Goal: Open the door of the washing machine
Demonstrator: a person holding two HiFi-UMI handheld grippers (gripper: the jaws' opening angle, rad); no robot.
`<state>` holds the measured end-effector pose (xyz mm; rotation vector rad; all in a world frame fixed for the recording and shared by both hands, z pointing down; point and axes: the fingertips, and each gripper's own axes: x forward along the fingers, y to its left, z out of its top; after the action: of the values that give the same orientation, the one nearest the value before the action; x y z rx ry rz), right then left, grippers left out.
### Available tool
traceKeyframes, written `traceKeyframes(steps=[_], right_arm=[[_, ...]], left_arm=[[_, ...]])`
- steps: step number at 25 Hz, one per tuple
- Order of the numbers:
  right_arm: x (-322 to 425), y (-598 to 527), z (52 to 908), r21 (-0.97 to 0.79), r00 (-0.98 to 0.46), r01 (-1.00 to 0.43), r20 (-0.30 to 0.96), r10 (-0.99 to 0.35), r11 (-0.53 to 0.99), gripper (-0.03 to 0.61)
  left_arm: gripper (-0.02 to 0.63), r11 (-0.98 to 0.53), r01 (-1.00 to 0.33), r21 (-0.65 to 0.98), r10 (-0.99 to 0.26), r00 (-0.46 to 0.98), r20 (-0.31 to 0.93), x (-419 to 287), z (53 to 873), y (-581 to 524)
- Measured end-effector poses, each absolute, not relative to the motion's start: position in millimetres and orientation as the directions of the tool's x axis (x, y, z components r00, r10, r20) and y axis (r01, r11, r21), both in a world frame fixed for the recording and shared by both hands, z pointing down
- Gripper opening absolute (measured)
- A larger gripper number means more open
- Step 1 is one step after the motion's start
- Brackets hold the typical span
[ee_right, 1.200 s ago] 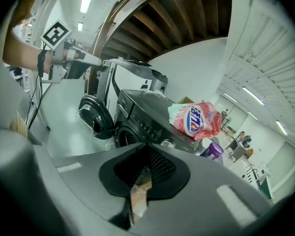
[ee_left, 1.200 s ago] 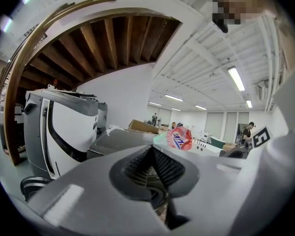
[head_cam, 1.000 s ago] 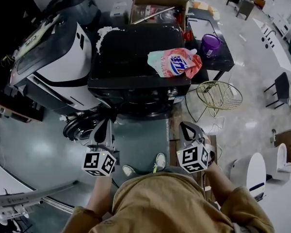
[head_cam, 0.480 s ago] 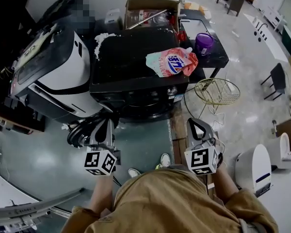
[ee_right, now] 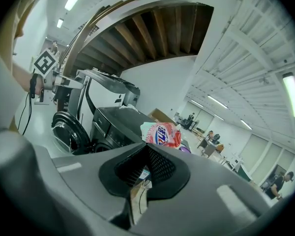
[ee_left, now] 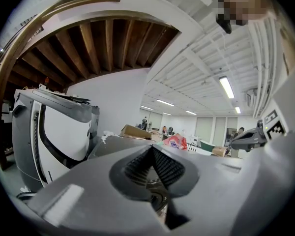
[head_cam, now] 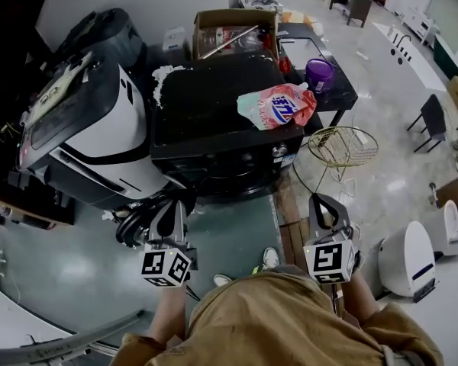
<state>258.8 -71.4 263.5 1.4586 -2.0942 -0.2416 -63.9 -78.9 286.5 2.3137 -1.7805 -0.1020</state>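
Black washing machine [head_cam: 214, 105], door [head_cam: 133, 223] open leftward

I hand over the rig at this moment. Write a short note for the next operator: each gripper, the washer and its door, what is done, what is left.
Left gripper: jaws together, nothing between them, close to the opened door; whether it touches the door is unclear.
Right gripper: jaws together, empty, off to the right of the washer's front.
Washing machine: black, with a detergent pouch lying on top.
Door: swung out to the machine's left side.
Done: the door looks open.
Left: probably nothing; confirm the opening is wide enough.
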Motion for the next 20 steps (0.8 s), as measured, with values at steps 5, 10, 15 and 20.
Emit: traceKeyframes(steps=[5, 10, 15, 20], right_arm=[[245.1, -67.8, 271.1, 0.453, -0.223, -0.809, 0.353, -0.909, 0.375, 0.005], [232.3, -66.7, 273.1, 0.46, -0.213, -0.808, 0.355, -0.91, 0.368, 0.005], [224.6, -67.9, 277.2, 0.453, -0.214, -0.811, 0.361, -0.908, 0.371, 0.005], [218.5, -70.9, 276.2, 0.451, -0.234, -0.806, 0.354, -0.906, 0.384, 0.005]], left_arm=[[0.06, -0.26, -0.941, 0.215, -0.954, 0.285, 0.093, -78.1, 292.3, -74.8], [0.06, -0.247, -0.944, 0.217, -0.956, 0.274, 0.105, -96.9, 297.6, -69.4], [0.06, -0.244, -0.945, 0.216, -0.956, 0.272, 0.109, -103.0, 300.5, -70.1], [0.06, -0.228, -0.949, 0.218, -0.962, 0.254, 0.102, -107.0, 299.5, -67.6]])
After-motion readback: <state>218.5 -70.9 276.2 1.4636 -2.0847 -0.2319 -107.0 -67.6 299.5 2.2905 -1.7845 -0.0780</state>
